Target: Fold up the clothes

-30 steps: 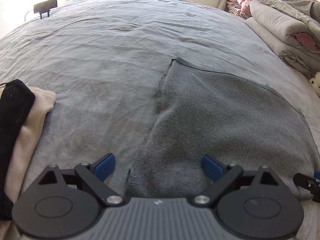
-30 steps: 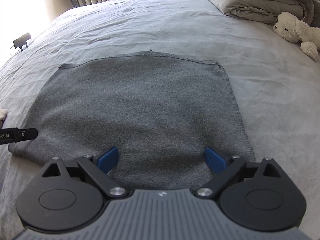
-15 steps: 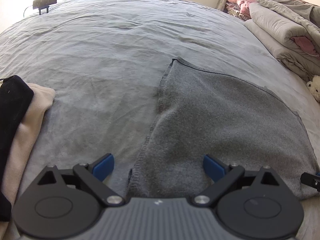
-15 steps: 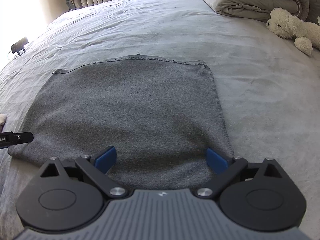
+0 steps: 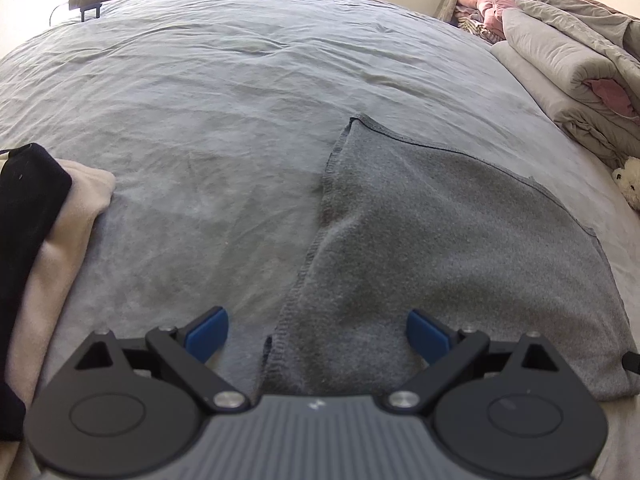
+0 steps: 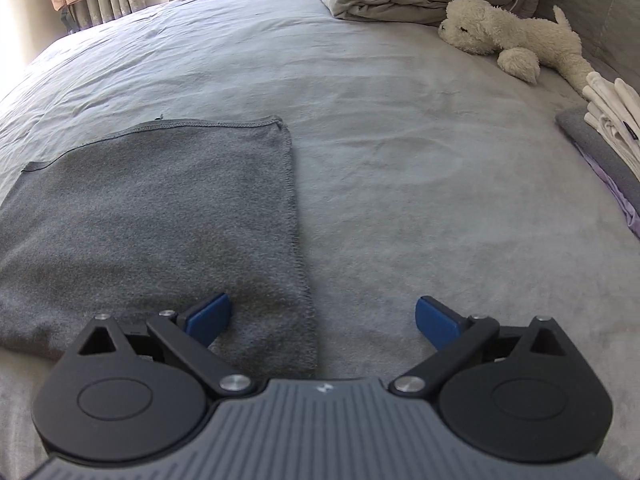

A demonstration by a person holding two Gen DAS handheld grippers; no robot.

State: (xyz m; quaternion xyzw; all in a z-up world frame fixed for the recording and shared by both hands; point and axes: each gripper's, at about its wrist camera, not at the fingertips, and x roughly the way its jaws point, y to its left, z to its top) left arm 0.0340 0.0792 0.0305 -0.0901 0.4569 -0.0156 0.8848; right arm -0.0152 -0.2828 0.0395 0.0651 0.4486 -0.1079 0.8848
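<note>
The grey cloth point(image 6: 152, 216) is lying flat on the bed point(image 6: 400, 184), with its far hem and both side edges straight. Over the last second the right tongs point(image 6: 323, 318) have been sliding rightward: a moment ago both blue pads were over the cloth, and now they are straddling its near right corner, the left pad over fabric and the right pad over bare sheet. The left tongs point(image 5: 317, 332) are barely shifting and are straddling the near left edge of the cloth point(image 5: 440, 248). Both tongs are standing wide open, gripping nothing. This is looking like lining up on the two near corners, so the next fold is probably about to start with a pinch at each.
</note>
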